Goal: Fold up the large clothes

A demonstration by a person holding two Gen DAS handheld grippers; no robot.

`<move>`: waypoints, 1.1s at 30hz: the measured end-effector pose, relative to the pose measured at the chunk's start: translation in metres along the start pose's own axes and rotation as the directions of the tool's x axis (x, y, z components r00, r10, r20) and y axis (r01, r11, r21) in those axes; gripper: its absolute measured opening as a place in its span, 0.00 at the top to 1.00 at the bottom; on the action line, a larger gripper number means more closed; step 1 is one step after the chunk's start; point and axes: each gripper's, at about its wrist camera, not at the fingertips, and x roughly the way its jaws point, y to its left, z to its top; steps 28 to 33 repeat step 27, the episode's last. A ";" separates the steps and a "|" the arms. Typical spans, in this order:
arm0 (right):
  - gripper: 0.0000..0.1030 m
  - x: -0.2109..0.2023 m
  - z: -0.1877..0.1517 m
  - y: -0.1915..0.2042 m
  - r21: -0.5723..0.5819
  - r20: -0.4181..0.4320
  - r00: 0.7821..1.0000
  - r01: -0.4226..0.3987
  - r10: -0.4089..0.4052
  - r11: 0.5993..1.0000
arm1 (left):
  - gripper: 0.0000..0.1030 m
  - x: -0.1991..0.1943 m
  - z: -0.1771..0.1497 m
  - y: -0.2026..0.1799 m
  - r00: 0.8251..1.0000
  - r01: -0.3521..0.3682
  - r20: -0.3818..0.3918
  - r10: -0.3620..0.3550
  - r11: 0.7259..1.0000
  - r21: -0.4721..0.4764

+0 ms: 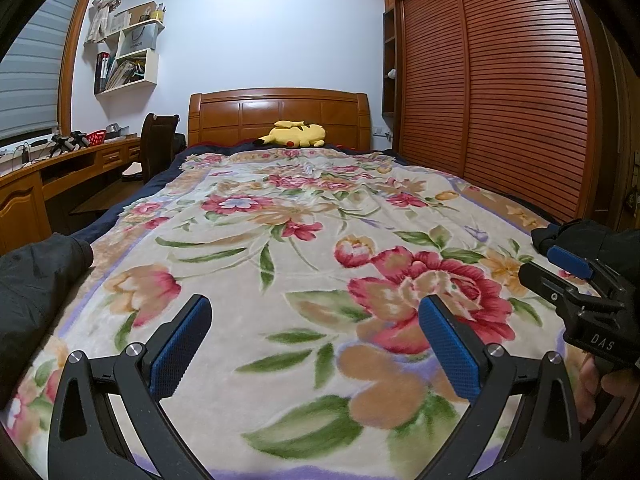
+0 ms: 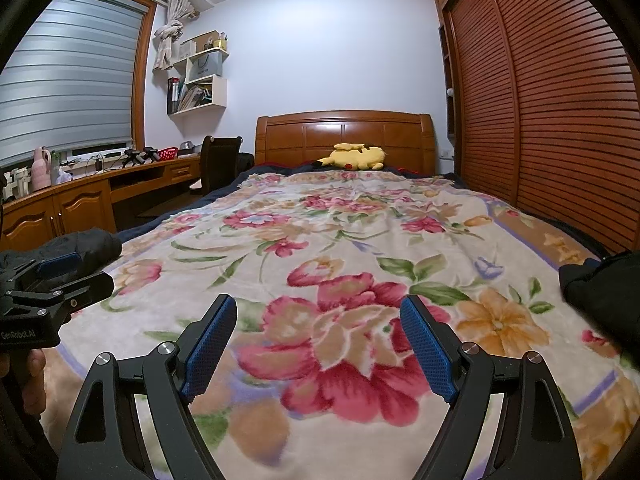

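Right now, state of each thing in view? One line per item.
left gripper: open, nothing between the fingers
right gripper: open, nothing between the fingers
black garment: lying at both edges of the bed, not folded
floral blanket: spread flat over the bed
yellow plush toy: lying by the headboard
wardrobe doors: shut
window blind: lowered

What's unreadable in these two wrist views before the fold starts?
- Dark garment: left wrist view, only a sleeve-like end shows; the rest is cut off by the left edge. Type unclear.
- Dark cloth: right wrist view, cut off by the right edge; whether it joins the other piece cannot be told.
- Shelf contents: too small to read.
- Left gripper and right gripper both open over the floral blanket.
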 end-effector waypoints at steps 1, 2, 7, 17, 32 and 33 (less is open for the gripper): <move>0.17 0.000 0.000 -0.001 0.000 0.000 1.000 -0.002 0.002 1.000 | 0.00 0.000 0.000 0.000 1.000 0.001 0.000 -0.001 1.000 0.000; 0.17 0.000 0.000 -0.001 0.000 0.001 1.000 -0.001 0.001 1.000 | 0.00 0.000 0.000 0.000 1.000 0.001 0.000 -0.001 1.000 0.000; 0.17 0.001 -0.001 -0.002 0.000 0.001 1.000 -0.002 0.002 1.000 | 0.00 0.000 0.000 0.000 1.000 0.000 -0.001 0.000 1.000 0.000; 0.17 0.001 0.000 -0.002 0.000 0.002 1.000 -0.002 0.002 1.000 | 0.00 0.000 0.000 0.000 1.000 0.000 -0.001 0.000 1.000 0.000; 0.17 0.001 0.000 -0.002 0.000 0.002 1.000 -0.002 0.002 1.000 | 0.00 0.000 0.000 0.000 1.000 0.000 -0.001 0.000 1.000 0.001; 0.17 0.001 0.000 -0.002 0.000 0.002 1.000 -0.002 0.002 1.000 | 0.00 0.000 0.000 0.000 1.000 0.000 -0.001 0.000 1.000 0.001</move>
